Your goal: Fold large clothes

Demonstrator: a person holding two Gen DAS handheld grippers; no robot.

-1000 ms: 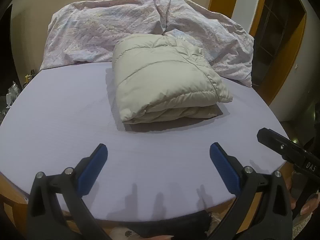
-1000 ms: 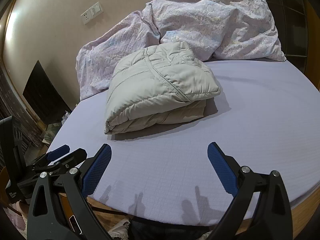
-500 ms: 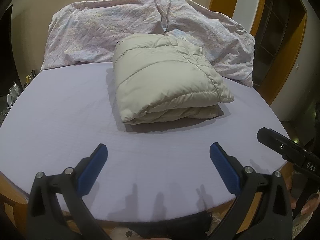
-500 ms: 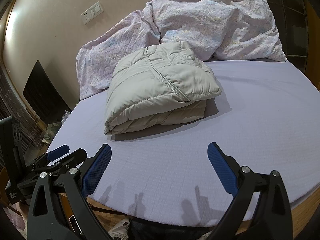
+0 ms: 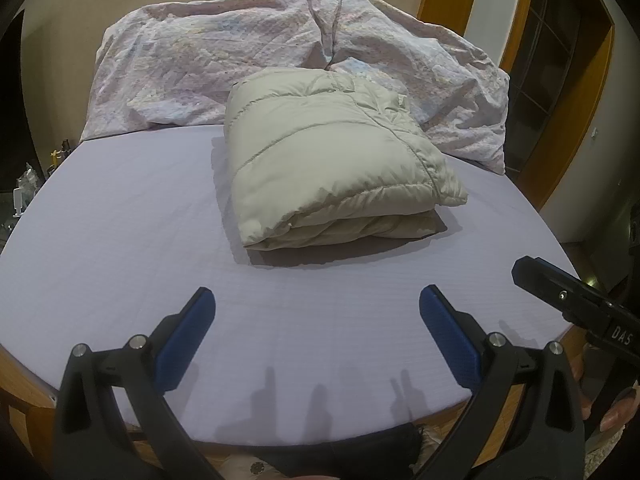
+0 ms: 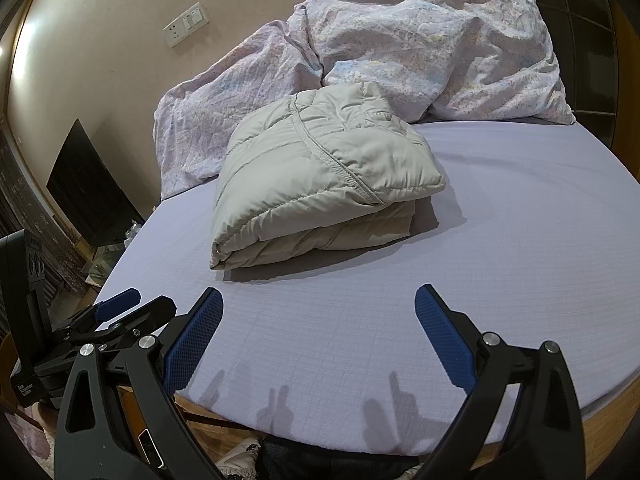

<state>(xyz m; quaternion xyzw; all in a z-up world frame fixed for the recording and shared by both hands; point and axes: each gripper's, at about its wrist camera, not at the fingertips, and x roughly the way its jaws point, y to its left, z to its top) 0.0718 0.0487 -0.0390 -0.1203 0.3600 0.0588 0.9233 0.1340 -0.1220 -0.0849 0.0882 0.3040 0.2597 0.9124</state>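
Note:
A pale beige puffer jacket [image 5: 328,156] lies folded into a thick bundle on the lilac bed sheet [image 5: 120,216]; the right wrist view shows the same jacket [image 6: 316,176] on the sheet [image 6: 520,216]. My left gripper [image 5: 316,320] hovers over the near edge of the bed, open, with nothing between its blue pads, well short of the jacket. My right gripper [image 6: 318,320] is likewise open and empty near the bed's front edge. Each view catches the other gripper at its side: the right one [image 5: 576,304], the left one [image 6: 116,312].
A crumpled floral duvet [image 5: 280,52] is heaped behind the jacket against the wall. The bed has a wooden rim [image 6: 608,412]. A dark cabinet [image 6: 84,192] stands left of the bed, a wooden door frame [image 5: 560,120] at right. A wall socket [image 6: 186,24] sits above.
Almost nothing has changed; the left wrist view has shifted very slightly, so the jacket appears a touch further right. Both grippers stay open and empty.

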